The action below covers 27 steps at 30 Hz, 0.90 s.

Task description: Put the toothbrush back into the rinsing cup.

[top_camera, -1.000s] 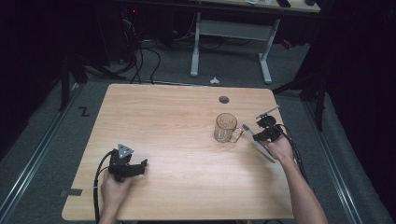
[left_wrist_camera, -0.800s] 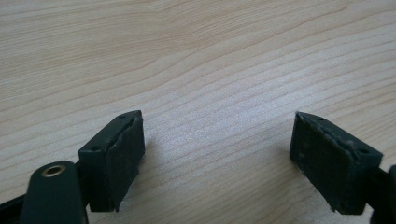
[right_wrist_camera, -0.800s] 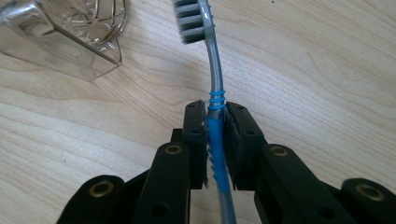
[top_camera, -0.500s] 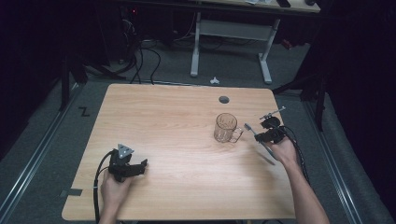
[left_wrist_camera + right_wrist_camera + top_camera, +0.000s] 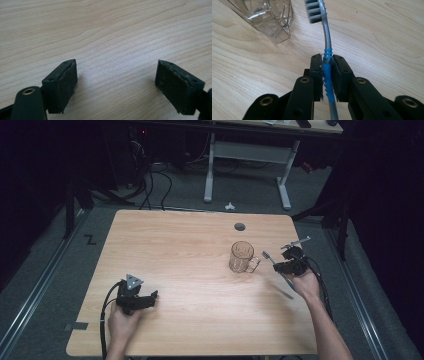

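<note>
A blue and grey toothbrush (image 5: 327,50) is clamped by its ribbed blue grip in my right gripper (image 5: 327,62), bristles pointing away from me. In the high view the right gripper (image 5: 280,265) hovers just right of a clear glass mug (image 5: 242,257), with the toothbrush (image 5: 268,257) head near the mug's handle. The mug (image 5: 268,17) lies at the upper left of the right gripper view. My left gripper (image 5: 150,296) rests low near the table's front left, jaws wide apart over bare wood, nothing between its pads (image 5: 62,83).
The wooden table (image 5: 190,250) has a dark cable hole (image 5: 240,226) near its far edge. Beyond it stands a white desk frame (image 5: 247,157) with cables on the grey floor. A small white object (image 5: 230,206) lies on the floor past the table.
My right gripper has lifted slightly and drifted a little right with the toothbrush. The left gripper and the mug have stayed put.
</note>
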Available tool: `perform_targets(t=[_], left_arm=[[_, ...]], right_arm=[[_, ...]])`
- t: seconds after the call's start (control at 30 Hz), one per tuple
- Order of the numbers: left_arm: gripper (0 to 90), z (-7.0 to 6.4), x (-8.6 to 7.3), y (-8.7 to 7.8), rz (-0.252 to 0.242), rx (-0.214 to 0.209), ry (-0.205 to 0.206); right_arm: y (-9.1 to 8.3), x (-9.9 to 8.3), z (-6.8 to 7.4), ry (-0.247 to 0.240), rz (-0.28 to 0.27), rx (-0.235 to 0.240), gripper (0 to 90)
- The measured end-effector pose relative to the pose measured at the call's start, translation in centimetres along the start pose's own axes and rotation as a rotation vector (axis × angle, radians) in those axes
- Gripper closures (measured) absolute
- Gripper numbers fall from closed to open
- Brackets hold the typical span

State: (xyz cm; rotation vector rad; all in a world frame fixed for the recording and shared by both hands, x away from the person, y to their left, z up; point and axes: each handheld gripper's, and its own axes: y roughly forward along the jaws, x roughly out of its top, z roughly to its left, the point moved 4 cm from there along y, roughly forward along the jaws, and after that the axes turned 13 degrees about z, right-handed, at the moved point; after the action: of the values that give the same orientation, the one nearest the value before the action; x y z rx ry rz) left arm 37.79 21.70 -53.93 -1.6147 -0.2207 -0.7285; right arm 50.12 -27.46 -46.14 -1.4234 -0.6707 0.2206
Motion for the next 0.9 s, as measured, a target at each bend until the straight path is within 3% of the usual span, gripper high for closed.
perform_targets(t=[0.9], left_arm=[[18.5, 0.0, 0.0, 0.0, 0.000, 0.000, 0.000]], right_arm=[[-1.5, -1.8, 1.4, -0.010, -0.105, 0.072, 79.5]])
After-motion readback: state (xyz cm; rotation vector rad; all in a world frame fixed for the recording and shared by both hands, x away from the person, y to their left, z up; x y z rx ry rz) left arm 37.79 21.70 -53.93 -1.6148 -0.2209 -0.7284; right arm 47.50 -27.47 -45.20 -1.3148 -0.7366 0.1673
